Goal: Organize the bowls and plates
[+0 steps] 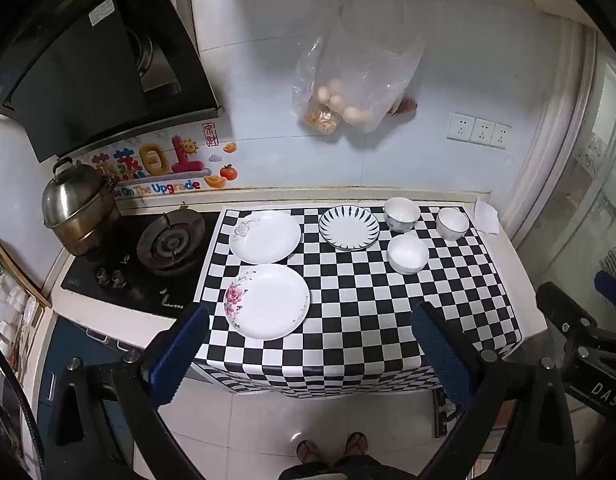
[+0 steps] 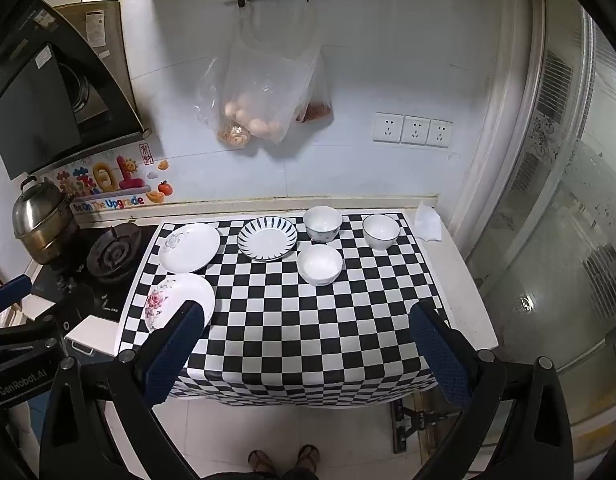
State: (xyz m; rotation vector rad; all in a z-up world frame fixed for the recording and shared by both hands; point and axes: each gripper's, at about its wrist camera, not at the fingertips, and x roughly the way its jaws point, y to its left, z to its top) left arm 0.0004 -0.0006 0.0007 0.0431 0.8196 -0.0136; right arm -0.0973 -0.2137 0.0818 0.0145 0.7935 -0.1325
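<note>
Your left gripper (image 1: 310, 350) hangs above the front edge of the checkered cloth (image 1: 368, 312), fingers spread wide, nothing between them. Your right gripper (image 2: 308, 350) is likewise spread and empty, held over the near edge of the cloth. On the cloth's left side, the rose plate (image 1: 267, 301) lies nearest you; the plate with the grey flower (image 1: 265, 236) sits just behind it, close but apart. The striped-rim plate (image 1: 349, 227) lies to its right, toward the wall. Three bowls cluster on the right: a patterned bowl (image 1: 402, 214) at the back, a dark-rimmed bowl (image 1: 452, 224) near the cloth's right edge, and a plain white bowl (image 1: 408, 253) in front, near the patterned one. All are upright and unstacked. The gas burner (image 1: 170, 242) and steel pot (image 1: 78, 208) stand left of the cloth.
</note>
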